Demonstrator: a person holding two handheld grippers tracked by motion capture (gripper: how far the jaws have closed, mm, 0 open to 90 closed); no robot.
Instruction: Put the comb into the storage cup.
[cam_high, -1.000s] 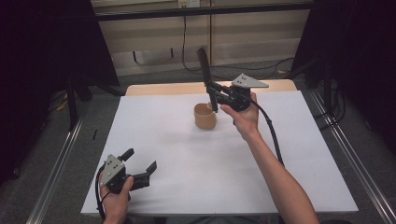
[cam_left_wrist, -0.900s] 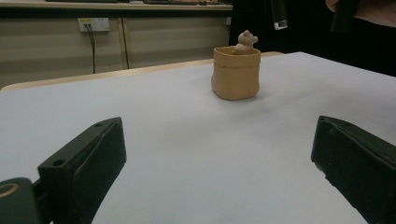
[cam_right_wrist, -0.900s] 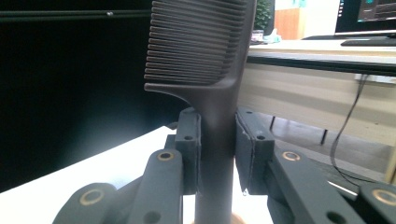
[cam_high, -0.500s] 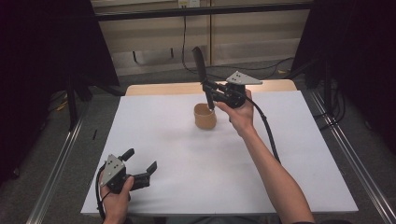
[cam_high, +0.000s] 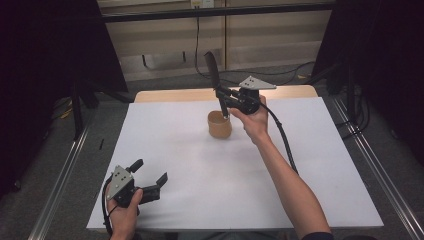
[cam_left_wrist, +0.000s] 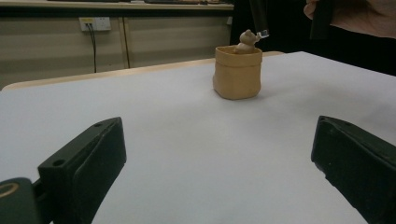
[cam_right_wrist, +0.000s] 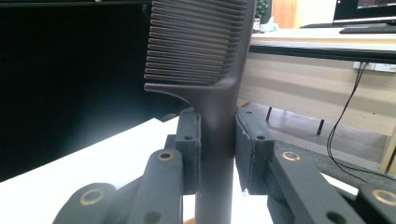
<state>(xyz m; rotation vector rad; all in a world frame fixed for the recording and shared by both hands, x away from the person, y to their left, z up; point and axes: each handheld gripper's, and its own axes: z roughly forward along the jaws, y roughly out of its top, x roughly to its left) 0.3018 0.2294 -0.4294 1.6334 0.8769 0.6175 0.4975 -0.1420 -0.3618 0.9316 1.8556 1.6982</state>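
Nearest me: my left gripper (cam_high: 148, 185), held low over the near left corner of the white tabletop (cam_high: 310, 200). Its jaws stand wide with nothing between them; in the left gripper view bare sheet lies between the two black jaws. No change here against the earlier frames; the hand sits where it sat.

Mid tabletop: tan pouch (cam_high: 220, 124), a small soft-sided container standing upright, open at the top. In the left gripper view (cam_left_wrist: 237, 71) a small brown figure (cam_left_wrist: 245, 42) pokes above its rim. The pouch has not shifted.

Beyond and just right of the pouch: my right gripper (cam_high: 223, 98), raised off the tabletop. Its jaws are clamped on the handle of a black comb (cam_high: 212, 68), which stands nearly upright, teeth end up, leaning a little left. In the right gripper view (cam_right_wrist: 205, 46) the handle runs straight down between the two pads, teeth facing left. The comb's lower end hangs at the pouch's mouth; whether it touches the rim I cannot tell. Against the earlier frames, hand and comb have drifted slightly left and nearer the pouch.

Farthest: tan wall panels and trailing cables behind the tabletop.
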